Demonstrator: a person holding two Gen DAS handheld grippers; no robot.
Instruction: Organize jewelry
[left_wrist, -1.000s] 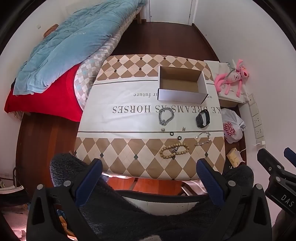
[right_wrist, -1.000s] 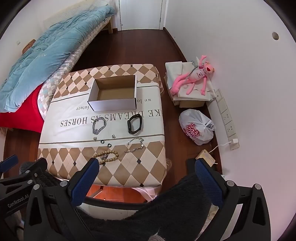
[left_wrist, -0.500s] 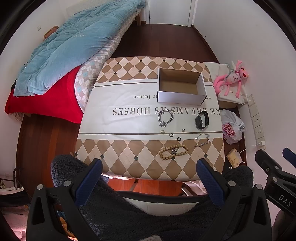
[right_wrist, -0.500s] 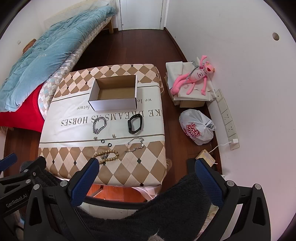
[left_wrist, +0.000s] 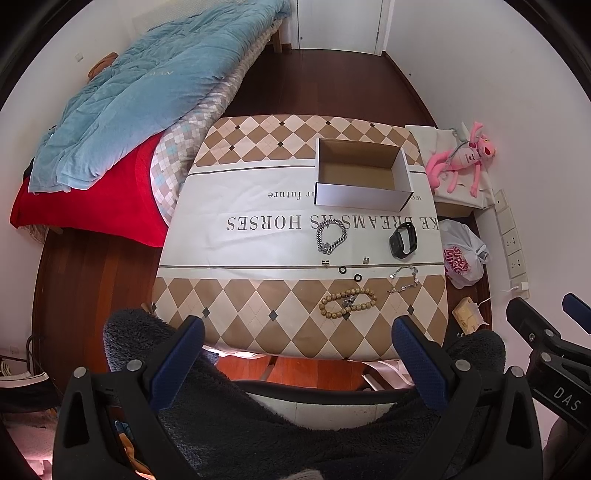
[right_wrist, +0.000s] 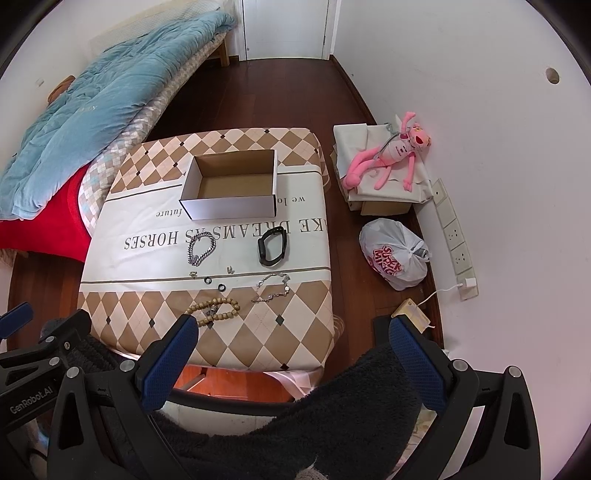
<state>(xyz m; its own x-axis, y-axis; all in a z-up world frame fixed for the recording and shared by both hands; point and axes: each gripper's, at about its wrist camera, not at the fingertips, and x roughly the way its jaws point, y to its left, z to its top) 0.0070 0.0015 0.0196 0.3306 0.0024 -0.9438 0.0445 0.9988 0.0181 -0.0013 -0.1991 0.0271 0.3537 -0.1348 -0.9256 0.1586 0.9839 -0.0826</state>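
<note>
A small bedroom with dark wood flooring and white walls; a bed (left_wrist: 122, 122) heaped with a blue quilt runs along the left, close beside the table (left_wrist: 258, 229), whose diamond-patterned cloth with printed lettering gives a flat, pale ground on which small pieces show clearly. Toward the far side of the table sits an open, empty cardboard box (left_wrist: 364, 173), mouth up, presumably put there as the place where the jewelry is to be gathered.

Between the box and the near edge the pieces lie spread apart, none touching, so each can be taken singly: a silver chain bracelet (left_wrist: 331, 235) just in front of the box, a black watch band (left_wrist: 403, 242) to its right, a wooden bead bracelet (left_wrist: 347, 302) nearest the person, a thin silver chain (right_wrist: 272, 288) beside it, and two small black rings (left_wrist: 342, 270) with a couple of tiny metal bits between the rows.

The left hand-held gripper (left_wrist: 297, 356) and the right hand-held gripper (right_wrist: 293, 352) both hang above the person's lap, short of the table, jaws spread wide and empty. Nothing looks packed yet; the beads seem the easiest first reach.
</note>
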